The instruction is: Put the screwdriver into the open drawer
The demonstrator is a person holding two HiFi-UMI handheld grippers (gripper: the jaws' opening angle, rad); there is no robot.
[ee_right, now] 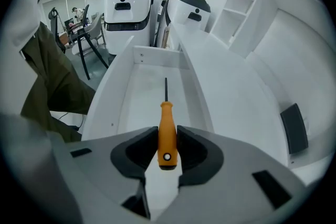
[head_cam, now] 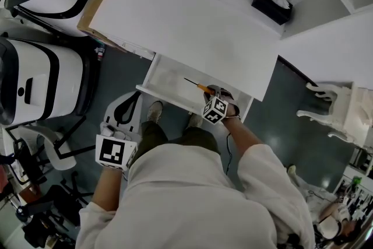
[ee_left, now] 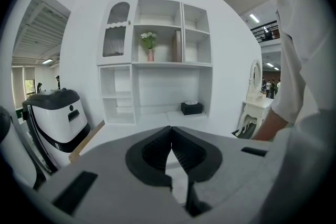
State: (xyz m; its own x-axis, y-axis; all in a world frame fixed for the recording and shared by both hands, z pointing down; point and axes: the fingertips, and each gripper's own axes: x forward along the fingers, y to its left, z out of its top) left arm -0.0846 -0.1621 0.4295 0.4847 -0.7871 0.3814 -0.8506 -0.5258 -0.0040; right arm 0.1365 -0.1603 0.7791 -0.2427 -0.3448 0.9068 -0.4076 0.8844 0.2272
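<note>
An orange-handled screwdriver (ee_right: pixel 167 131) with a thin dark shaft sits clamped between the black pads of my right gripper (ee_right: pixel 167 145), its tip pointing into the open white drawer (ee_right: pixel 123 105). In the head view the screwdriver (head_cam: pixel 198 86) hangs over the drawer (head_cam: pixel 152 76), just ahead of the right gripper (head_cam: pixel 211 95). My left gripper (ee_left: pixel 171 145) has its jaws closed together with nothing between them. It stays low at the left (head_cam: pixel 119 119), off the drawer, facing the white shelf unit.
The drawer hangs under a white desk top (head_cam: pixel 186 26) with a black tissue box (head_cam: pixel 271 4) at the back. Two white machines (head_cam: pixel 41 76) stand at the left, black chairs (head_cam: pixel 35 207) below them, and a white ornate table (head_cam: pixel 335 111) at the right.
</note>
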